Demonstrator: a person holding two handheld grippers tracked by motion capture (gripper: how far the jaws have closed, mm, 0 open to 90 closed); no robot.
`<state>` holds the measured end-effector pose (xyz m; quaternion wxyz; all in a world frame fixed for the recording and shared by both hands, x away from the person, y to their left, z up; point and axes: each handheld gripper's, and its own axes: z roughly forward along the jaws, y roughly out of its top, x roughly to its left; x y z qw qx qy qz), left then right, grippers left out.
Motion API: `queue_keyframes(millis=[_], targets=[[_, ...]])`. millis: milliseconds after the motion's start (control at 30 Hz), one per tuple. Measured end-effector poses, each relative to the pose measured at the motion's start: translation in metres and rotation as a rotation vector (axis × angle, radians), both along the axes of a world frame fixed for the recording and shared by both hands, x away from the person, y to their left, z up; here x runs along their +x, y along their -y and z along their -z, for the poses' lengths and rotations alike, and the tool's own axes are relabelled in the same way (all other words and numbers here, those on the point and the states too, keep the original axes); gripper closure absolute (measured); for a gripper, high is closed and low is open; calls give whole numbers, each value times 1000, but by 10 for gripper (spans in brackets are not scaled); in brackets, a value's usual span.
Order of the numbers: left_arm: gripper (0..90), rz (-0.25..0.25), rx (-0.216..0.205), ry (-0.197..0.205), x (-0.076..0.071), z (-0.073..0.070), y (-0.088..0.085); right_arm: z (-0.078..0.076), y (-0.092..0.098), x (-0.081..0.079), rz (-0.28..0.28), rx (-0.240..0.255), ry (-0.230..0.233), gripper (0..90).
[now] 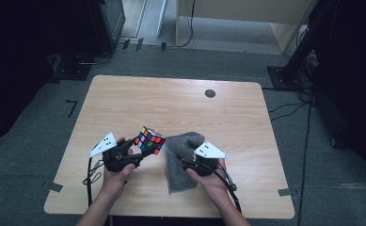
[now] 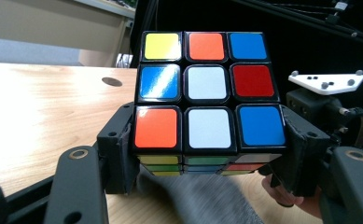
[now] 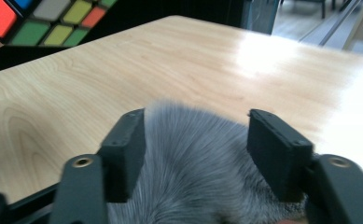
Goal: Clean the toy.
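A scrambled colour cube [image 1: 150, 140] [image 2: 207, 88] is held off the wooden table [image 1: 180, 108], tilted. My left gripper [image 1: 137, 149] [image 2: 207, 154] is shut on its lower layer, one pad on each side. A grey fluffy cloth [image 1: 180, 162] [image 3: 195, 158] lies on the table just right of the cube, its top end bunched up. My right gripper [image 1: 190, 161] [image 3: 200, 149] stands open over the cloth, and the pile rises between its jaws. In the right gripper view a corner of the cube [image 3: 53, 21] shows at the top left. The left gripper view catches the right gripper [image 2: 326, 100] beyond the cube.
A small dark round hole [image 1: 210, 93] [image 2: 111, 81] sits in the table near its far edge. Bare wood stretches behind and to both sides of the hands. Black stands [image 1: 293, 61] and cables [image 1: 307, 141] are on the floor to the right of the table.
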<state>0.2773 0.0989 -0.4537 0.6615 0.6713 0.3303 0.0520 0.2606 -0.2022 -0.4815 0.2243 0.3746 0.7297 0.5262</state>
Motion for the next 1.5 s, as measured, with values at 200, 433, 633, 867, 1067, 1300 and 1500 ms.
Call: queue_keyframes(millis=[200, 433, 633, 867, 1067, 1300, 1500], targets=[[343, 18, -2, -44, 2, 1, 4, -16, -9, -15, -94, 1, 126, 250], [342, 86, 17, -87, -1, 1, 18, -17, -29, -30, -141, -63, 229, 169], [342, 141, 40, -123, -2, 2, 28, -15, -33, -33, -143, -82, 273, 194], [342, 174, 61, -156, -1, 5, 34, -11, -39, -36, -128, -132, 320, 290], [332, 193, 65, -159, 0, 6, 33, -10, -40, -40, -127, -174, 340, 339], [266, 167, 15, -118, 2, -1, 22, -10, -35, -38, -127, -183, 304, 348], [227, 112, 46, -61, 4, -1, 12, -10, -21, -28, -85, -157, 255, 348]])
